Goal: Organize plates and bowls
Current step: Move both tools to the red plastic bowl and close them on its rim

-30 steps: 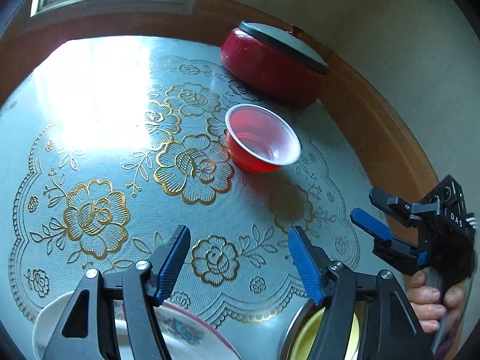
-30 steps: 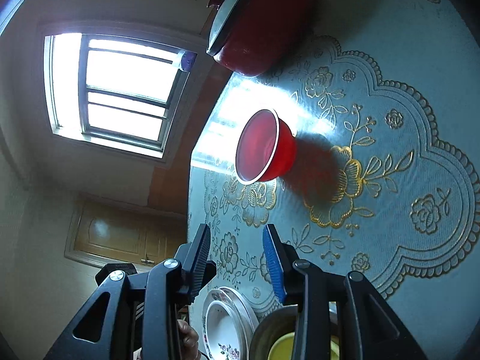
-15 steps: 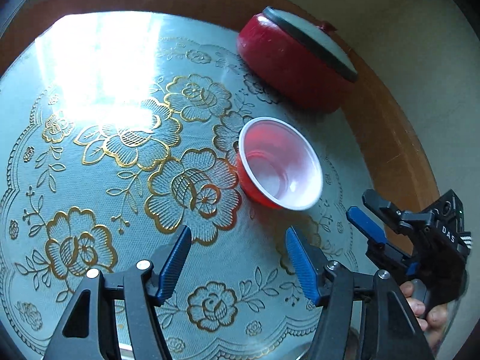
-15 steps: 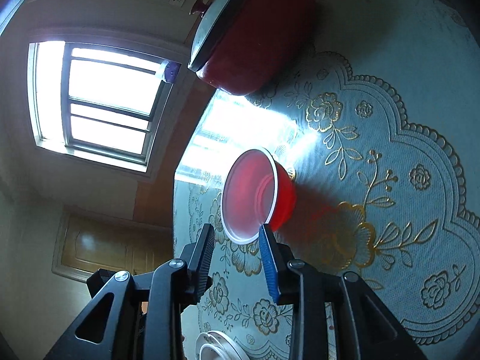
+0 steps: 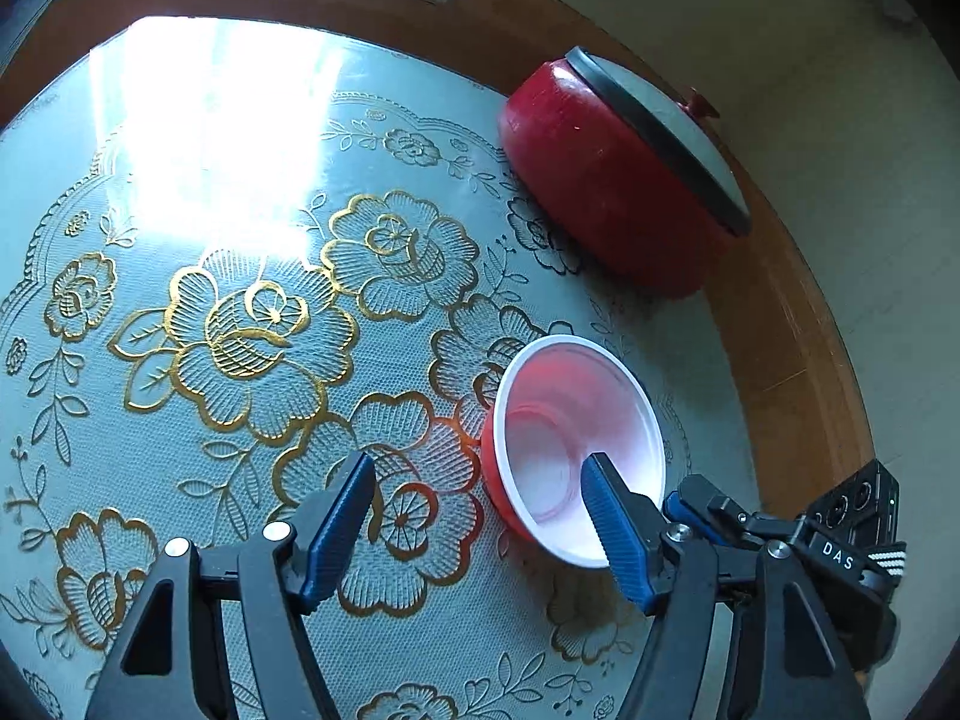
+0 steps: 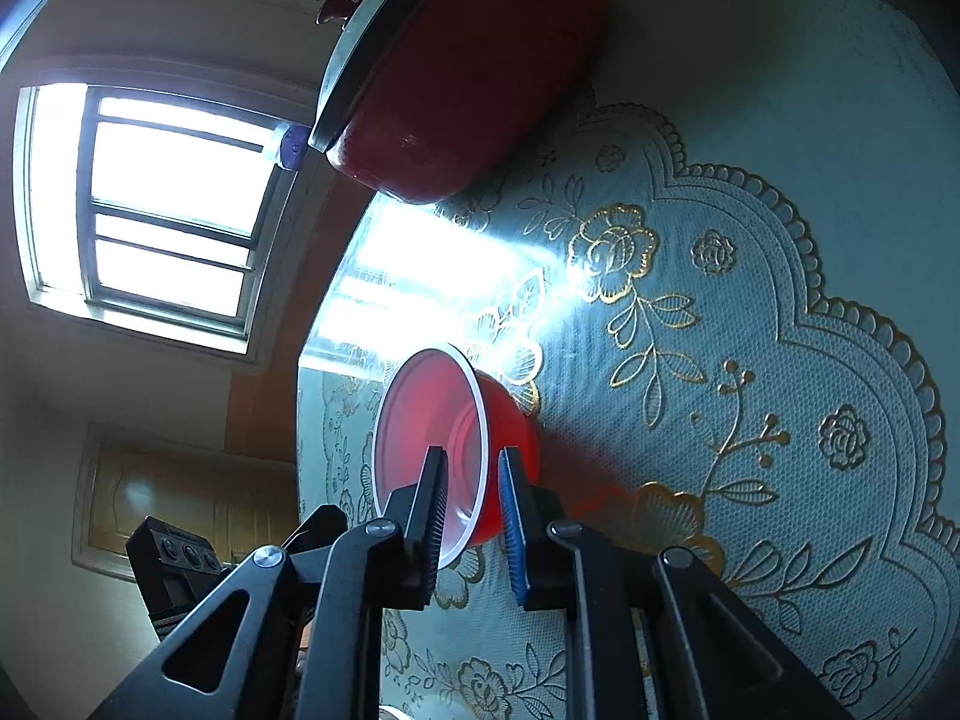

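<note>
— How does your red plastic bowl with the white rim sit?

— Upright on the gold-flowered table cover, mouth up, near the lidded red pot.

— Your right gripper?

— Its jaws are closing, astride the near rim wall: one finger inside, one outside.

— And your left gripper?

— Wide, holding nothing, just beside the bowl.
</note>
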A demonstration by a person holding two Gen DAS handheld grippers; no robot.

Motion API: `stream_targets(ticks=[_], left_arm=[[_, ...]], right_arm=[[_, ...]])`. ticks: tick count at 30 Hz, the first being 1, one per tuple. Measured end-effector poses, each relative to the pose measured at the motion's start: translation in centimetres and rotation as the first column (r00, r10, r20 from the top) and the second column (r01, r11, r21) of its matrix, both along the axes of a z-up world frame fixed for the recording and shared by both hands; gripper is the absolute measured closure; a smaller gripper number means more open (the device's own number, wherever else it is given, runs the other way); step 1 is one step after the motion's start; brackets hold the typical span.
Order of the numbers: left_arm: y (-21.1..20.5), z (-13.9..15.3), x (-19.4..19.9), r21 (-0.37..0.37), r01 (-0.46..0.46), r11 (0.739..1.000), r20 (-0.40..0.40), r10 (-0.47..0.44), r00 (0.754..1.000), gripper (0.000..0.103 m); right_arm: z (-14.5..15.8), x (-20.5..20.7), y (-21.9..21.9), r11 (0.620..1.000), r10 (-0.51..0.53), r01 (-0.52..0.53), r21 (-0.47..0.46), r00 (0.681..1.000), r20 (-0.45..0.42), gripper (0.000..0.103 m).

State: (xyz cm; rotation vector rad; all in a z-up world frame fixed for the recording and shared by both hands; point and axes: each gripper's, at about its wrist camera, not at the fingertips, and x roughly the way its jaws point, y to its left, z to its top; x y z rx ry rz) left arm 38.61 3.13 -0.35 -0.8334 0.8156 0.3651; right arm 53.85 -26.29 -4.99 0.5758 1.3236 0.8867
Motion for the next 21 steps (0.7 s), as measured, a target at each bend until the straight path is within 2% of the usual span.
stream_targets(ticks=[2, 6, 9, 11, 13, 16, 21], left_arm=[[0.6, -0.3, 0.5, -0.010, -0.009, 1.000, -0.010, 0.009, 1.000, 0.050], [1.4, -1.1, 1.5, -0.064, 0.004, 0.998, -0.007, -0.005, 1.000, 0.056], [1.4, -1.5, 2.0, -0.072, 0.010, 0.997, -0.007, -0.010, 1.000, 0.062], [1.3, -1.7, 2.2, -0.069, 0.015, 0.998, -0.020, -0.016, 1.000, 0.076], [1.2, -2.0, 2.6, -0.081, 0.027, 0.996, -0.021, -0.029, 0.999, 0.086], [1.1, -2.4, 2.7, -0.116, 0.043, 0.992, -0.009, -0.044, 0.999, 0.095], [0.6, -1.9, 2.7, -0.077, 0.059, 0.995, -0.009, -0.060, 0.998, 0.096]], right_arm=[[-0.3, 0.3, 0.3, 1.000, 0.001, -0.001, -0.008, 1.000, -0.002, 0.088], [-0.7, 0.6, 0.8, 1.000, 0.006, -0.006, -0.021, 1.000, 0.000, 0.088], [-0.9, 0.8, 1.1, 1.000, 0.011, -0.011, -0.027, 1.000, 0.006, 0.091], [-1.0, 0.8, 1.3, 0.999, 0.020, -0.019, -0.029, 1.000, 0.010, 0.092], [-1.1, 0.7, 1.7, 0.999, 0.030, -0.030, -0.039, 0.999, 0.015, 0.093], [-1.2, 0.5, 2.1, 0.998, 0.046, -0.045, -0.049, 0.999, 0.023, 0.095], [-0.6, 0.4, 2.1, 0.998, 0.054, -0.053, -0.040, 0.998, 0.038, 0.095]])
